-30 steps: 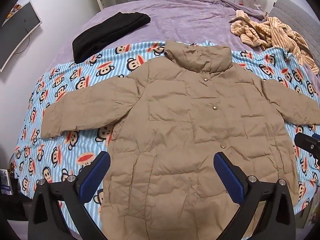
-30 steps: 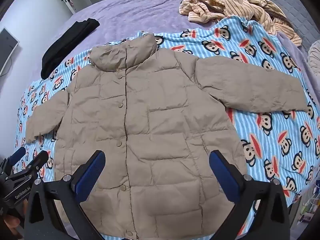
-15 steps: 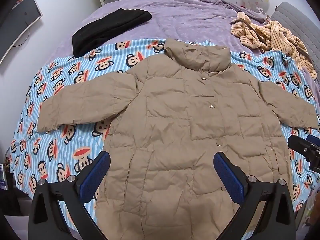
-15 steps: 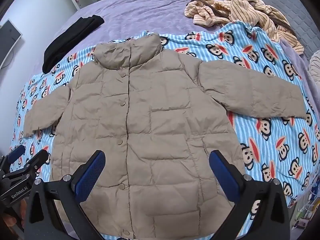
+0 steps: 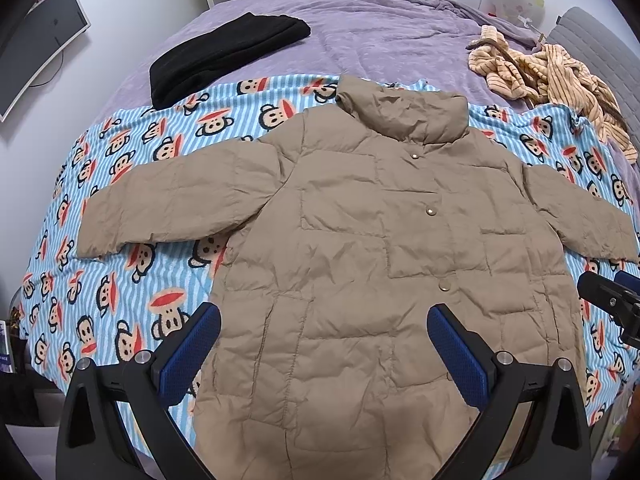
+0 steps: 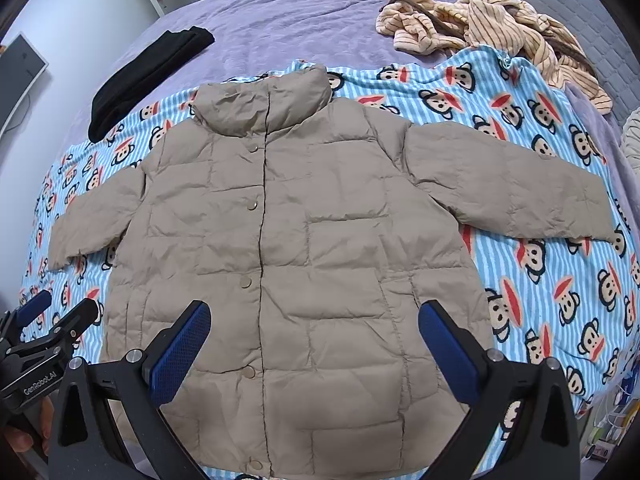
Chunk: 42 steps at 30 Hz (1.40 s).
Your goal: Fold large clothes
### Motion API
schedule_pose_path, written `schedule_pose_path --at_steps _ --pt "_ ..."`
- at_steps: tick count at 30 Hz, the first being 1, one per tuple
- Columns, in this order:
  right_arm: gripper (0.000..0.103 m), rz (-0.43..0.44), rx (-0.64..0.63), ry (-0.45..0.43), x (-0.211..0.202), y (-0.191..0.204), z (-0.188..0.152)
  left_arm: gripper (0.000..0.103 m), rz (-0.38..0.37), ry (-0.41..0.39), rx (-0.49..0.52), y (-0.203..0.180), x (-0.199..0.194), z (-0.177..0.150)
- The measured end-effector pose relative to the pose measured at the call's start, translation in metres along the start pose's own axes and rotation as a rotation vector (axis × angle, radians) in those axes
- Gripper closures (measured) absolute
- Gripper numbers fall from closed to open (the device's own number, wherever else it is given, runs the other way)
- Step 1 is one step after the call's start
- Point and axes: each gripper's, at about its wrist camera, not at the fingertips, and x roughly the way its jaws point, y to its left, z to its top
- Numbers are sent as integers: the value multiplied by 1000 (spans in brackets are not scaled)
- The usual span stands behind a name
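A tan padded jacket (image 5: 360, 240) (image 6: 312, 232) lies flat and front-up on a blue striped monkey-print blanket (image 5: 132, 280) (image 6: 540, 280), snaps closed, collar toward the far side, both sleeves spread sideways. My left gripper (image 5: 324, 320) hovers open above the jacket's lower left half, blue pads wide apart, nothing between them. My right gripper (image 6: 314, 316) hovers open above the lower front, right of the snap line, holding nothing. The right gripper's tip also shows at the edge of the left wrist view (image 5: 608, 300); the left gripper shows at the lower left of the right wrist view (image 6: 44, 332).
The blanket covers the near part of a purple bed (image 5: 380, 40). A folded black garment (image 5: 224, 52) (image 6: 144, 76) lies at the far left. A crumpled striped beige garment (image 5: 548, 76) (image 6: 492, 28) lies at the far right. A monitor (image 5: 36, 48) hangs on the left wall.
Both grippers have risen and drawn back a little, so more of the jacket and its hem shows. The jacket has not moved and both grippers stay open.
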Motion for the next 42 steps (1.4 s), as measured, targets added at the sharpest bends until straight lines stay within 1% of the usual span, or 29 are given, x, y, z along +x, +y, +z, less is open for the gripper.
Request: schedule_pose_path --at_steps 42 --pt "0 1 0 2 2 3 2 0 -1 5 -2 2 4 -5"
